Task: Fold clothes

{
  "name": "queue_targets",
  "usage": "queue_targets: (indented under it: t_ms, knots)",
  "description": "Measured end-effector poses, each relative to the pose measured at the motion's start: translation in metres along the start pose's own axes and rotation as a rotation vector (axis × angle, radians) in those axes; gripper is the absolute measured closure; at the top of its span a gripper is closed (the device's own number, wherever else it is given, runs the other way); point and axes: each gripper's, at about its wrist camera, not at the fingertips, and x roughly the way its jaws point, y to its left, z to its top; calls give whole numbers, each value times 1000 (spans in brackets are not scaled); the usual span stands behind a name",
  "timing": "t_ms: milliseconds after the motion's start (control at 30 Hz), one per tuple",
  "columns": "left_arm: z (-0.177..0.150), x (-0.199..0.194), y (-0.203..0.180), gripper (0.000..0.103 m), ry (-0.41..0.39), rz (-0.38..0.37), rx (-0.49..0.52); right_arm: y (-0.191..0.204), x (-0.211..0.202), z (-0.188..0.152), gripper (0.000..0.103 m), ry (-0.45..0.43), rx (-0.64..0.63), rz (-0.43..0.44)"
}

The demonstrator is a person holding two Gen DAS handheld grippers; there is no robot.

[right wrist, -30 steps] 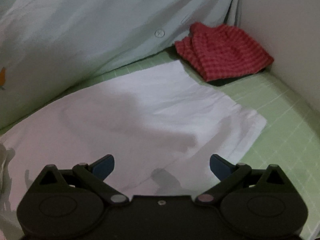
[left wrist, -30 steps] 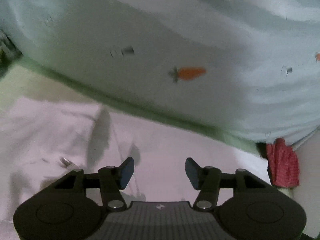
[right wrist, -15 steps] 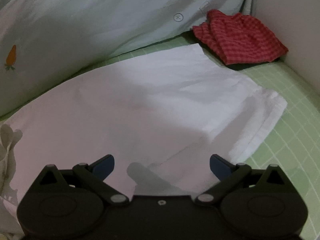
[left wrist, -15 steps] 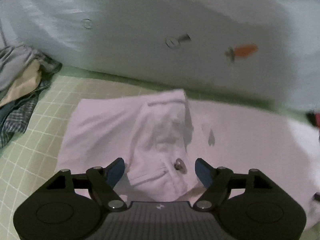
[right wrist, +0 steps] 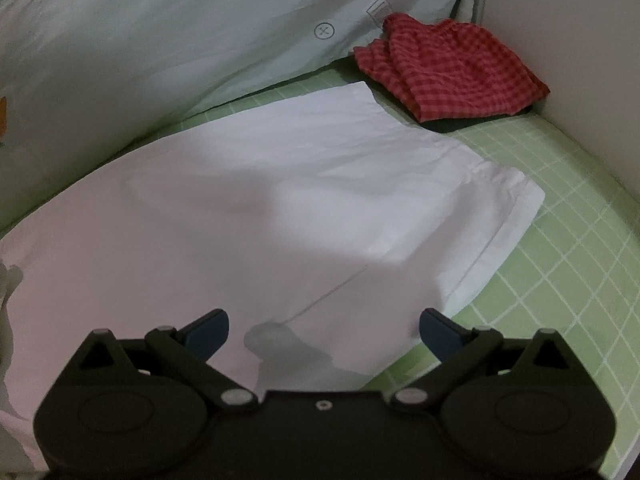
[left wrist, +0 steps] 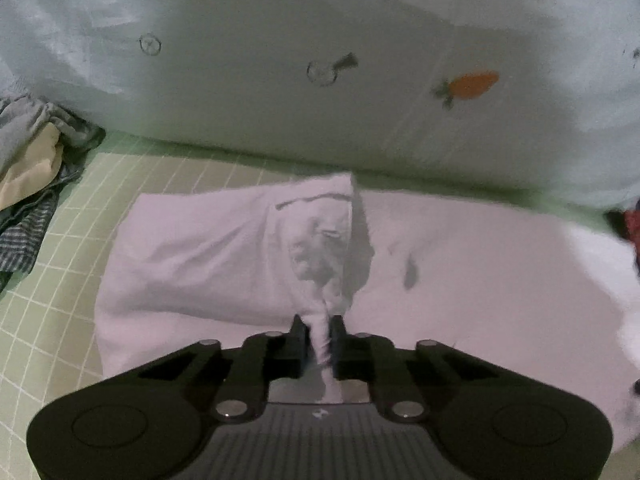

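Note:
A white garment (left wrist: pixel 460 280) lies spread on the green gridded sheet (left wrist: pixel 48 320). In the left wrist view its bunched waistband part (left wrist: pixel 316 252) rises into a twisted strip that runs between the fingers of my left gripper (left wrist: pixel 319 330), which is shut on it. The right wrist view shows the same white garment (right wrist: pixel 300 200) lying flat, its hem at the right. My right gripper (right wrist: pixel 324 326) hovers open over the garment's near edge, with nothing between its fingers.
A pale blue pillow with carrot prints (left wrist: pixel 320 60) runs along the back. A folded red checked cloth (right wrist: pixel 452 68) sits at the far right corner beside a wall (right wrist: pixel 580 40). A pile of grey and beige clothes (left wrist: pixel 28 168) lies at the left.
My left gripper has swung left to the waistband area, closed on the bunched white fabric and drawn it up. My right gripper has stayed open while the garment's far hem came more into view.

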Motion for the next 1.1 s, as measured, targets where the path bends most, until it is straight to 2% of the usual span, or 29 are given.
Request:
queue_targets:
  t_ms: [200, 267, 400, 467, 500, 533, 567, 767, 900, 1100]
  knots:
    - [-13, 9, -10, 90, 56, -39, -10, -1, 3, 1, 0, 6, 3, 4]
    - [-17, 12, -13, 80, 75, -52, -14, -1, 4, 0, 0, 9, -1, 7]
    - [-25, 17, -20, 72, 109, -82, -21, -3, 5, 1, 0, 0, -10, 16]
    - [-23, 18, -22, 57, 114, -112, -27, -5, 4, 3, 0, -10, -13, 16]
    - [-22, 18, -22, 39, 117, -127, -30, -7, 3, 5, 0, -17, -12, 16]
    - [-21, 19, -23, 26, 119, -141, -33, -8, 3, 7, 0, -25, -11, 14]
    - [-21, 19, -26, 20, 120, -148, -28, -9, 3, 9, 0, -35, -12, 13]
    - [-23, 11, -48, 15, 110, -82, 98, -24, 15, 35, 0, -120, -112, -27]
    - [-17, 1, -51, 14, 91, -103, 92, -44, 36, 58, 0, -144, -139, -73]
    - [-6, -11, -55, 13, 62, -121, 93, -77, 82, 89, 0, -106, -117, -99]
